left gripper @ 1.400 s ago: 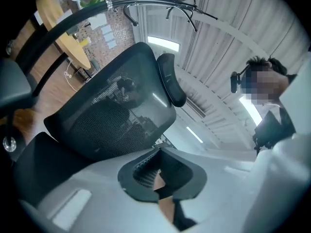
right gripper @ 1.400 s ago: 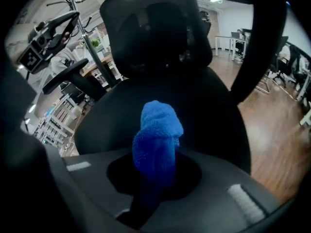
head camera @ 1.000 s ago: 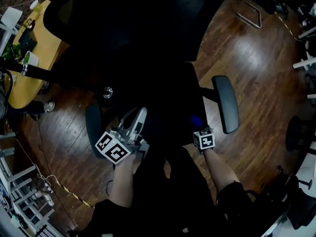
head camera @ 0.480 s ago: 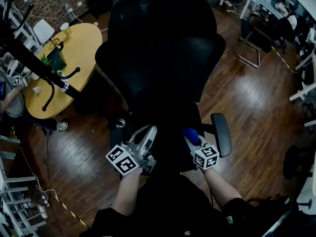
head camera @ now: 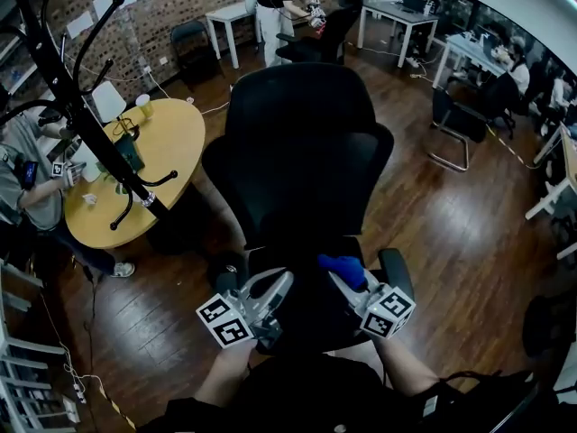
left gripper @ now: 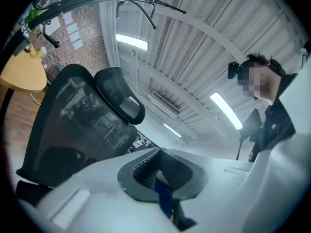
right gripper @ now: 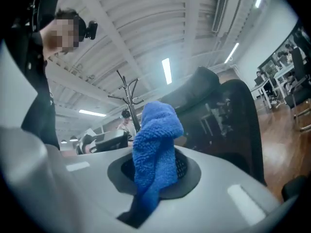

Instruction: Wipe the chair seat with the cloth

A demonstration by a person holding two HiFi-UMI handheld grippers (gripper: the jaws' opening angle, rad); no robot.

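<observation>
A black office chair stands in the middle of the head view, with its mesh backrest behind its seat. My right gripper hovers over the seat's right side, tilted up, shut on a blue cloth. In the right gripper view the cloth bulges up out of the gripper, with the backrest behind. My left gripper is over the seat's left side, jaws together, holding nothing. The left gripper points up past the backrest and headrest.
A black coat stand leans at the left beside a round yellow table where a person sits. The chair's right armrest is next to my right gripper. Desks and other chairs stand on the wooden floor behind.
Both grippers have tilted upward, so their views now show the ceiling instead of the seat. The head view has lifted, taking in more of the room. The cloth stays held.
</observation>
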